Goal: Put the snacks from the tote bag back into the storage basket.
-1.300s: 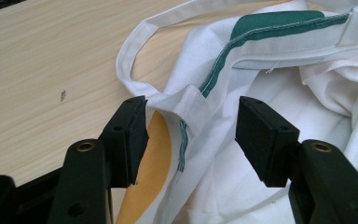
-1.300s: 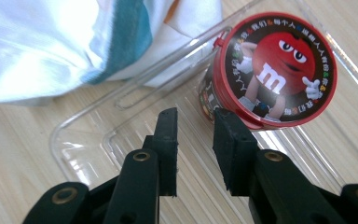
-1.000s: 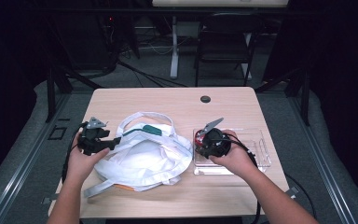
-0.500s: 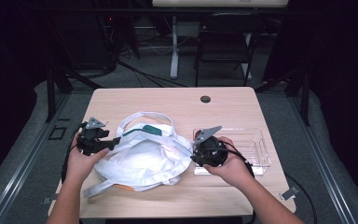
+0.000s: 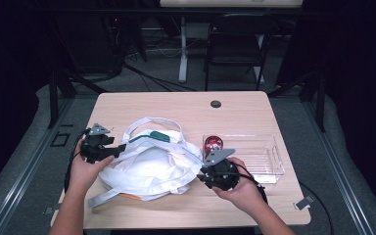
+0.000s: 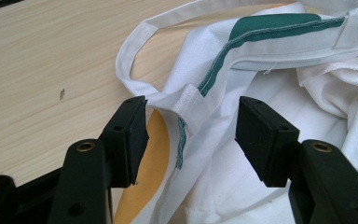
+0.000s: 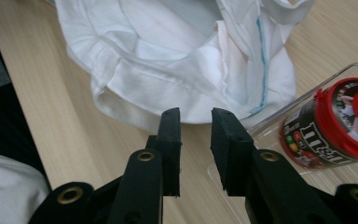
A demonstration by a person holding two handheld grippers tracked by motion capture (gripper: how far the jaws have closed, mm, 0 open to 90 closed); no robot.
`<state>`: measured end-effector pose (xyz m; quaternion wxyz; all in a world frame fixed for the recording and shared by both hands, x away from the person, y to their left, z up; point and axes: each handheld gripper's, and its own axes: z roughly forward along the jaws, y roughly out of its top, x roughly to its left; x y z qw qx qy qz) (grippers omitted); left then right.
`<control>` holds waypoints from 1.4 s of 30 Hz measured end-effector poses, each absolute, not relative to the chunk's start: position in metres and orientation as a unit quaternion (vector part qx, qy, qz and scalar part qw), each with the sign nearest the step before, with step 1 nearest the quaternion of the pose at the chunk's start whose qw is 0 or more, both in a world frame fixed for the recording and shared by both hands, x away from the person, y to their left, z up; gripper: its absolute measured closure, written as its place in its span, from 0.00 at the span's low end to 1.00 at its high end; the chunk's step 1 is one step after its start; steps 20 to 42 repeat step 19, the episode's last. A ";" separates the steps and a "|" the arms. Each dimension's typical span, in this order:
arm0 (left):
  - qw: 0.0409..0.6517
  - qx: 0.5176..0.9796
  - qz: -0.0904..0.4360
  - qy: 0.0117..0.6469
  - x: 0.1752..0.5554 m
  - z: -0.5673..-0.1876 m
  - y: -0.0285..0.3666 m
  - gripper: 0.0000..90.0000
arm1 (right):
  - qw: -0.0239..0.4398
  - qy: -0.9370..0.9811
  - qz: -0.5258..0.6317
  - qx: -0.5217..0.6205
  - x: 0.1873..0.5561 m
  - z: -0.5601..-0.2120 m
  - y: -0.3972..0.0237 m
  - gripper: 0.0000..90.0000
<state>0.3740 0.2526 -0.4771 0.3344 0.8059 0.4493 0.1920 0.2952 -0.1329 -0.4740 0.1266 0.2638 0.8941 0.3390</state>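
Note:
A white cloth bag point(image 5: 152, 164) with a green stripe lies crumpled on the left half of the table. My left gripper point(image 5: 120, 149) sits at the bag's left edge. In the left gripper view it point(image 6: 191, 126) is open, with the bag's hem and strap seam point(image 6: 186, 100) between the wide jaws. My right gripper point(image 5: 203, 176) points at the bag's right edge. Its jaws point(image 7: 196, 126) stand a little apart with nothing between them, just short of the white cloth point(image 7: 177, 70). A red-lidded candy tub point(image 5: 213, 143) point(image 7: 340, 123) lies in a clear tray point(image 5: 274, 147).
The clear tray's rim point(image 7: 303, 91) lies to the right of the right gripper, near the bag. A dark cable hole point(image 5: 216, 104) sits at the table's far middle. Behind the wooden table point(image 5: 176, 107) stands a chair point(image 5: 235, 39). The bag's loose straps trail toward the front left.
My right gripper has moved left, from over the clear tray to the bag's right edge, which uncovers the red tub in the tray. The left gripper and bag have stayed put.

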 end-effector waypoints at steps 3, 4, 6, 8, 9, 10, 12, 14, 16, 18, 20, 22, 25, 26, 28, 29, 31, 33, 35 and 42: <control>0.334 0.806 0.193 0.450 0.374 -0.477 0.253 0.48 | 0.134 0.890 0.346 0.266 0.287 -0.481 -0.135 0.81; 0.333 0.806 0.194 0.449 0.374 -0.477 0.252 0.49 | 0.135 0.888 0.350 0.267 0.285 -0.485 -0.136 0.81; 0.331 0.807 0.195 0.448 0.374 -0.477 0.252 0.49 | 0.131 0.887 0.354 0.265 0.280 -0.491 -0.137 0.81; 0.329 0.808 0.196 0.448 0.374 -0.478 0.250 0.48 | 0.129 0.884 0.361 0.267 0.276 -0.498 -0.138 0.81; 0.330 0.807 0.197 0.449 0.374 -0.478 0.250 0.48 | 0.130 0.884 0.362 0.266 0.274 -0.501 -0.138 0.80; 0.330 0.805 0.200 0.449 0.374 -0.479 0.249 0.48 | 0.130 0.883 0.364 0.266 0.273 -0.503 -0.138 0.80; 0.325 0.809 0.197 0.449 0.374 -0.479 0.248 0.48 | 0.126 0.881 0.372 0.263 0.271 -0.508 -0.139 0.78; 0.324 0.809 0.197 0.449 0.375 -0.479 0.248 0.48 | 0.119 0.880 0.375 0.265 0.269 -0.511 -0.141 0.77; 0.323 0.810 0.199 0.447 0.376 -0.480 0.248 0.48 | 0.118 0.881 0.376 0.264 0.269 -0.514 -0.142 0.76; 0.321 0.810 0.199 0.448 0.377 -0.479 0.248 0.48 | 0.107 0.885 0.371 0.259 0.269 -0.518 -0.144 0.74; 0.325 0.807 0.203 0.449 0.377 -0.480 0.248 0.48 | 0.103 0.888 0.365 0.259 0.269 -0.520 -0.146 0.72; 0.325 0.807 0.203 0.449 0.377 -0.480 0.248 0.48 | 0.103 0.888 0.365 0.259 0.269 -0.520 -0.146 0.72; 0.325 0.807 0.203 0.449 0.377 -0.480 0.248 0.48 | 0.103 0.888 0.365 0.259 0.269 -0.520 -0.146 0.72; 0.325 0.807 0.203 0.449 0.377 -0.480 0.248 0.48 | 0.103 0.888 0.365 0.259 0.269 -0.520 -0.146 0.72; 0.325 0.807 0.203 0.449 0.377 -0.480 0.248 0.48 | 0.103 0.888 0.365 0.259 0.269 -0.520 -0.146 0.72; 0.325 0.807 0.203 0.449 0.377 -0.480 0.248 0.48 | 0.103 0.888 0.365 0.259 0.269 -0.520 -0.146 0.72; 0.325 0.807 0.203 0.449 0.377 -0.480 0.248 0.48 | 0.103 0.888 0.365 0.259 0.269 -0.520 -0.146 0.72; 0.325 0.807 0.203 0.449 0.377 -0.480 0.248 0.48 | 0.103 0.888 0.365 0.259 0.269 -0.520 -0.146 0.72; 0.325 0.807 0.203 0.449 0.377 -0.480 0.248 0.48 | 0.103 0.888 0.365 0.259 0.269 -0.520 -0.146 0.72; 0.325 0.807 0.203 0.449 0.377 -0.480 0.248 0.48 | 0.103 0.888 0.365 0.259 0.269 -0.520 -0.146 0.72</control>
